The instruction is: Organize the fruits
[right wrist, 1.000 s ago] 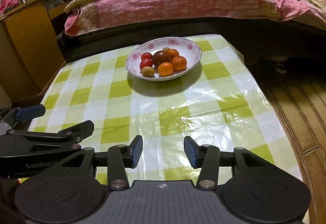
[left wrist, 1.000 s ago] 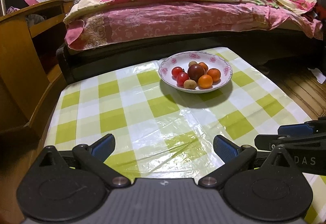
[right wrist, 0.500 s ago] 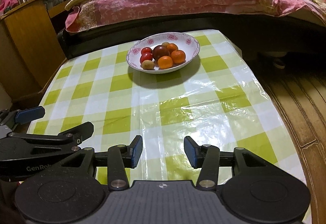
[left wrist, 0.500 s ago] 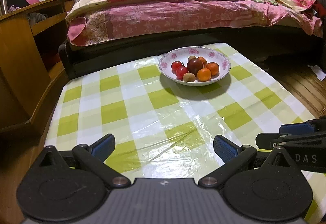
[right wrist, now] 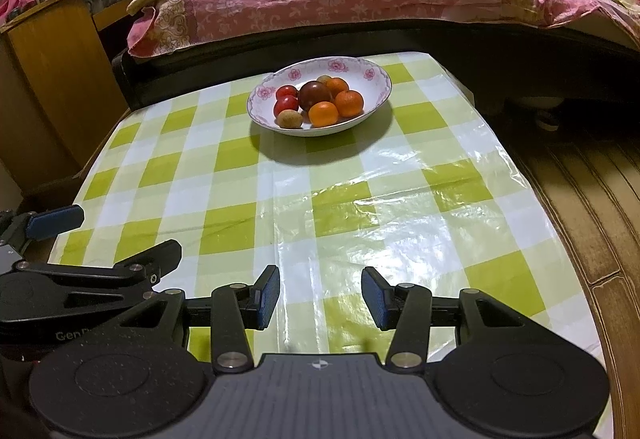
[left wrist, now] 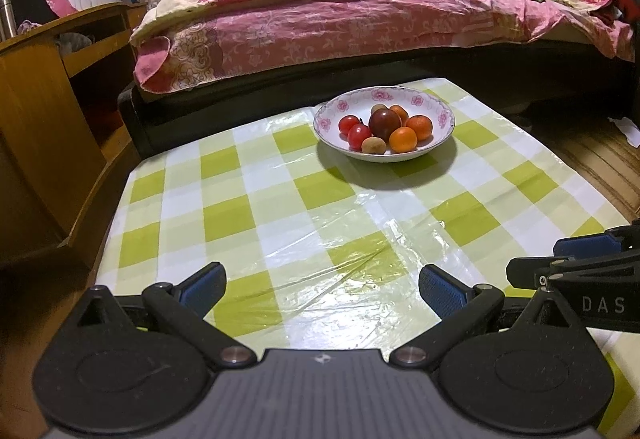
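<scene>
A white flowered bowl (left wrist: 440, 107) (right wrist: 376, 79) stands at the far end of the table with a green-checked cloth (left wrist: 280, 207) (right wrist: 360, 179). It holds oranges (left wrist: 403, 140) (right wrist: 323, 114), red tomatoes (left wrist: 359, 136) (right wrist: 286, 105), a dark round fruit (left wrist: 385, 123) (right wrist: 315, 95) and a brown kiwi (left wrist: 374, 145) (right wrist: 290, 118). My left gripper (left wrist: 322, 287) is open and empty over the near edge. My right gripper (right wrist: 320, 297) is open and empty beside it, also over the near edge.
A bed with pink bedding (left wrist: 360, 15) runs behind the table. A wooden desk (left wrist: 44, 111) stands at the left. Wooden floor (right wrist: 580, 199) lies to the right of the table. The other gripper shows at each view's side (left wrist: 584, 271) (right wrist: 80, 271).
Both grippers have drawn back from the bowl toward the near table edge and risen slightly. The bowl looks farther off. The jaws have not changed.
</scene>
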A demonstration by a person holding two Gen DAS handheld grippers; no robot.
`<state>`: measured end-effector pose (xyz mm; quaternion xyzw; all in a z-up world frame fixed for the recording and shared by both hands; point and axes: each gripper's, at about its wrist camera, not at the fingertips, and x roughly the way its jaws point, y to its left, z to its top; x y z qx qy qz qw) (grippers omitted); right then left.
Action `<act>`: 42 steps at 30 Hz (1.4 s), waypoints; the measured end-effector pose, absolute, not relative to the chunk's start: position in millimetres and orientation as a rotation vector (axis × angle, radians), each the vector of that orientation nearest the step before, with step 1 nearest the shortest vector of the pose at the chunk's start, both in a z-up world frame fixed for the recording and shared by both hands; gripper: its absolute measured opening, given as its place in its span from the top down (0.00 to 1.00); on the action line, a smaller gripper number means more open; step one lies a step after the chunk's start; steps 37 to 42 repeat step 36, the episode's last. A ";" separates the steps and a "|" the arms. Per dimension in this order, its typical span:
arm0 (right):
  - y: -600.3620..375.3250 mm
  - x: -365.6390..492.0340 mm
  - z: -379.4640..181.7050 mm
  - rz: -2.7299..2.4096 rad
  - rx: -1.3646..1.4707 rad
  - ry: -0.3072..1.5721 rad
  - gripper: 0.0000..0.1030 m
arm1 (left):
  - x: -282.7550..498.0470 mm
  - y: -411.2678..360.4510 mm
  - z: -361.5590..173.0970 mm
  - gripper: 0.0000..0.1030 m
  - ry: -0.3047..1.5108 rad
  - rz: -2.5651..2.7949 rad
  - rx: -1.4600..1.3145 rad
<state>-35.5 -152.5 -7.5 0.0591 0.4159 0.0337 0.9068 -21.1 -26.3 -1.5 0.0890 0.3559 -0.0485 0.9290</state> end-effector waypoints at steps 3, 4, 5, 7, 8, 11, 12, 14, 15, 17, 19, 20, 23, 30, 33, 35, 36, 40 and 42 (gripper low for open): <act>-152.6 -35.6 -7.4 0.069 0.122 0.859 0.59 | -22.0 -27.3 -1.4 0.00 0.724 -0.097 0.189; -152.7 -35.6 -7.5 0.069 0.124 0.859 0.59 | -21.9 -27.1 -1.4 0.00 0.724 -0.097 0.189; -152.6 -35.6 -7.4 0.069 0.123 0.861 0.59 | -21.7 -27.2 -1.4 0.00 0.725 -0.097 0.188; -152.4 -35.3 -7.7 0.069 0.122 0.863 0.59 | -22.0 -27.4 -1.3 0.00 0.724 -0.096 0.190; -152.3 -35.3 -8.0 0.068 0.121 0.864 0.59 | -21.7 -27.2 -1.3 0.00 0.724 -0.097 0.190; -152.3 -35.1 -8.3 0.068 0.120 0.867 0.59 | -22.1 -27.3 -1.4 0.00 0.722 -0.094 0.190; -152.1 -35.0 -8.2 0.067 0.120 0.867 0.59 | -22.1 -27.4 -1.4 0.00 0.720 -0.094 0.191; -152.3 -34.8 -8.1 0.068 0.120 0.867 0.59 | -22.0 -27.4 -1.7 0.00 0.720 -0.093 0.192; -152.3 -34.8 -8.1 0.069 0.121 0.868 0.59 | -22.2 -27.8 -1.8 0.00 0.719 -0.092 0.195; -152.3 -34.7 -8.6 0.068 0.121 0.869 0.59 | -22.2 -27.7 -1.8 0.00 0.719 -0.093 0.197; -152.5 -34.5 -8.7 0.068 0.121 0.869 0.59 | -22.4 -28.3 -1.7 0.00 0.714 -0.093 0.202; -152.4 -34.5 -8.7 0.067 0.121 0.868 0.59 | -22.4 -28.3 -1.7 0.00 0.712 -0.094 0.204; -152.4 -34.5 -8.7 0.066 0.121 0.868 0.59 | -23.3 -28.6 -1.4 0.00 0.705 -0.095 0.210; -152.3 -34.7 -8.5 0.067 0.122 0.868 0.59 | -23.9 -29.2 -1.1 0.00 0.698 -0.093 0.218; -152.6 -34.8 -8.6 0.067 0.121 0.865 0.59 | -24.6 -29.9 -0.3 0.00 0.690 -0.083 0.223; -153.2 -34.8 -8.5 0.066 0.123 0.863 0.58 | -24.7 -29.8 0.5 0.00 0.688 -0.078 0.222; -153.6 -34.9 -8.4 0.065 0.123 0.862 0.58 | -24.5 -29.1 0.8 0.00 0.686 -0.074 0.220; -153.6 -34.9 -8.4 0.065 0.123 0.862 0.58 | -24.5 -29.1 0.8 0.00 0.686 -0.074 0.220; -153.6 -34.9 -8.4 0.065 0.123 0.862 0.58 | -24.5 -29.1 0.8 0.00 0.686 -0.074 0.220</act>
